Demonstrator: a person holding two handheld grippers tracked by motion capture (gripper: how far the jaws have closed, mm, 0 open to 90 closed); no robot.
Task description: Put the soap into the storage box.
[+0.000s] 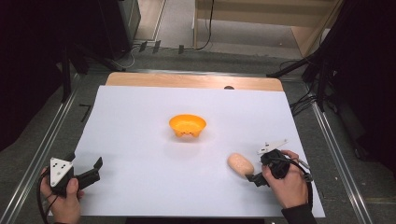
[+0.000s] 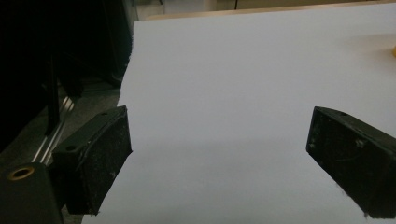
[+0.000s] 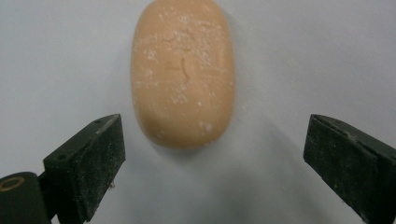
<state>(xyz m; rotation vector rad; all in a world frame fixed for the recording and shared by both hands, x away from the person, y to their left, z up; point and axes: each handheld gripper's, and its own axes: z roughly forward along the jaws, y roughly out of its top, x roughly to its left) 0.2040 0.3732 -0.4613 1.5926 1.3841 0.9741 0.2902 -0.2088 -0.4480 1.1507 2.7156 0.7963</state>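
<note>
Black jaws of the right gripper (image 3: 212, 163) stand wide apart with nothing between them, just short of the near end of a tan, oval bread roll (image 3: 183, 70), which lies on the white tabletop (image 1: 140, 140) right of centre, well apart from the orange bowl (image 1: 187, 125). Over at the near left corner, the left gripper (image 2: 219, 154) also holds its jaws wide over bare sheet. Judging from this, the risk is a shallow bite: closing on the roll's rounded tip could squeeze it forward and away, or pinching too hard could dent the soft crust.
</note>
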